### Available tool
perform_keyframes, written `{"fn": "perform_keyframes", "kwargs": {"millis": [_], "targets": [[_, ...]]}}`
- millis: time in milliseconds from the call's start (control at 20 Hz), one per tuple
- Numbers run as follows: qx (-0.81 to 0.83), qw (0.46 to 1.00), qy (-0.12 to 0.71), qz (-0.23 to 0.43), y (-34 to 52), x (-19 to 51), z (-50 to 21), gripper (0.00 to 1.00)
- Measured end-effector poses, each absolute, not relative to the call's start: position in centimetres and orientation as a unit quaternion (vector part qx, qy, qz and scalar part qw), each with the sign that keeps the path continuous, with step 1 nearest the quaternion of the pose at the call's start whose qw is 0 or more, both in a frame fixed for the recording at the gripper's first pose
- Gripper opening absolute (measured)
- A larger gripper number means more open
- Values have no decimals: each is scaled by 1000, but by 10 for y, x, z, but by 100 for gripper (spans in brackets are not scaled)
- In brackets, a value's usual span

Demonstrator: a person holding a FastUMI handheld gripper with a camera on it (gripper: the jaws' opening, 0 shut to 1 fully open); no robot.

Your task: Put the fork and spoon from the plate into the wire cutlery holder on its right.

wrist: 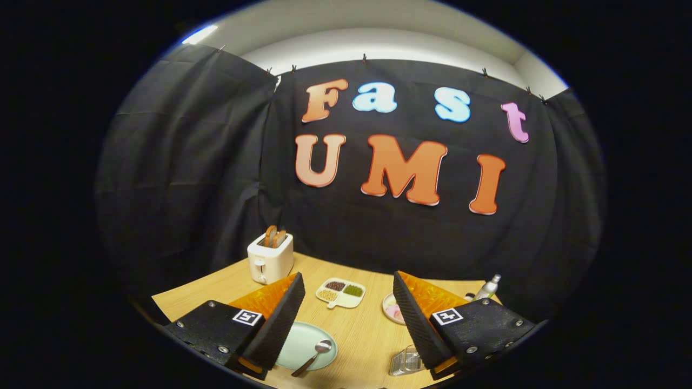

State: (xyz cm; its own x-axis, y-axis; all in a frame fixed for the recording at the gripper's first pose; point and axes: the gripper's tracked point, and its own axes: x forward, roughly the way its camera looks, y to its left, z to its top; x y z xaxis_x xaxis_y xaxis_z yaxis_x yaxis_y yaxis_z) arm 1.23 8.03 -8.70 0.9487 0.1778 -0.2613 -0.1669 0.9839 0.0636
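A pale green plate [303, 336] lies on the wooden table, just inside my left finger, which covers part of it. A spoon [314, 355] rests on the plate with its bowl toward the far side and its handle pointing back at me. I cannot make out a fork. The wire cutlery holder [405, 363] stands to the plate's right, partly behind my right finger. My gripper [348, 329] hovers above the table, open wide, with nothing between its fingers.
A white toaster [270, 258] with toast stands at the back left. A divided dish [340, 292] with small foods lies beyond the fingers. A pink-and-white plate [393, 309] and a bottle [487, 287] sit back right, near the table's edge.
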Motion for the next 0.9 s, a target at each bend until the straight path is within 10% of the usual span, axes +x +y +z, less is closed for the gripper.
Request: {"fn": "perform_keyframes", "kwargs": {"millis": [450, 900], "targets": [[31, 877, 450, 166, 153, -31, -248, 92], [47, 783, 608, 126, 173, -29, -342, 61]]}}
